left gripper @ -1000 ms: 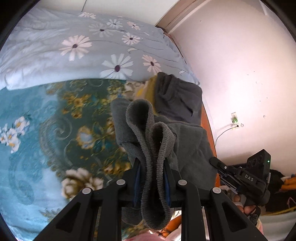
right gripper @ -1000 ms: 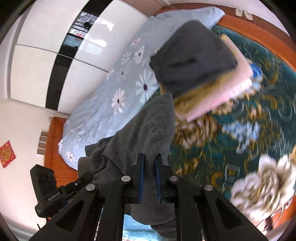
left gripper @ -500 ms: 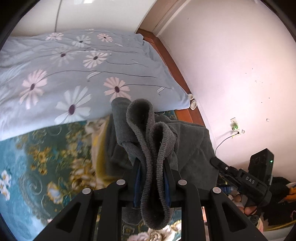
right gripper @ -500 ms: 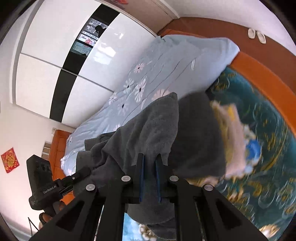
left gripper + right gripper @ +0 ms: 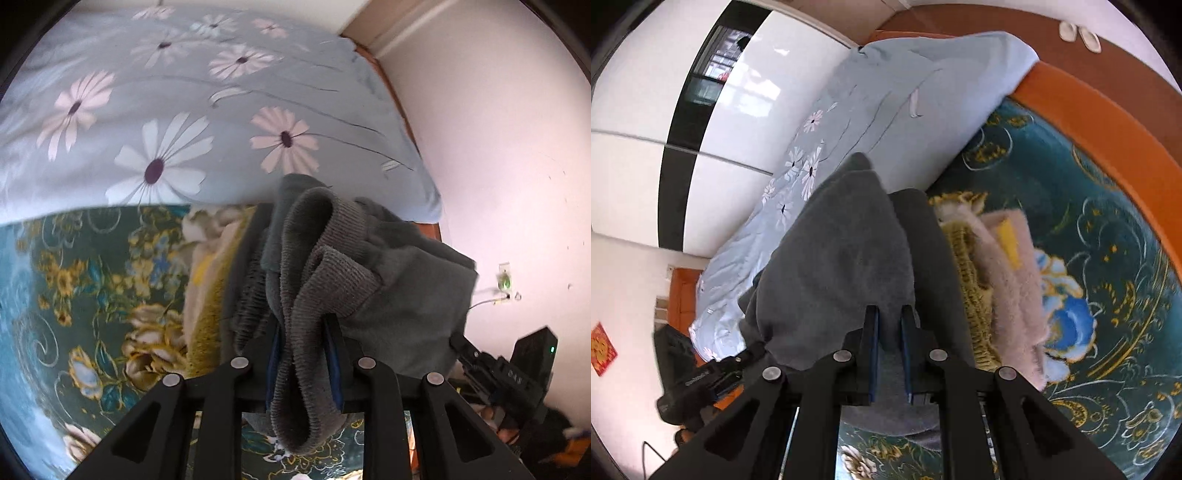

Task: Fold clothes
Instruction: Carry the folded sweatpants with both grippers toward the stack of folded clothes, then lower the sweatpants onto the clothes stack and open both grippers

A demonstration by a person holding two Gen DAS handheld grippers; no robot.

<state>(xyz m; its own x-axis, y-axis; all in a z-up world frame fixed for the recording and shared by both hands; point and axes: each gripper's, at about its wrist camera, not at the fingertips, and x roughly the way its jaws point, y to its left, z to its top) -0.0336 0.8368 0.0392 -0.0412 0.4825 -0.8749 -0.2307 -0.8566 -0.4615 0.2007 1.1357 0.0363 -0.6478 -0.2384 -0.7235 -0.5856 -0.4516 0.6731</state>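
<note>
Tongs (image 5: 303, 347) (image 5: 889, 325) angled steeply downward pinch grey garment (image 5: 406, 295) over bed (image 5: 74, 280).

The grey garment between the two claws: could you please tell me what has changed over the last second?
Both claws carried the grey garment across the bed until it hangs over the pile of folded clothes. Nothing was let go: the left claw and the right claw stay shut on it.

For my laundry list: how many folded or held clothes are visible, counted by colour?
Dark grey fleece garment held in both grippers: 1
Dark grey folded garment on the pile: 1
Mustard yellow knit garment: 1
Pale pink fluffy garment: 1
Total: 4
</note>
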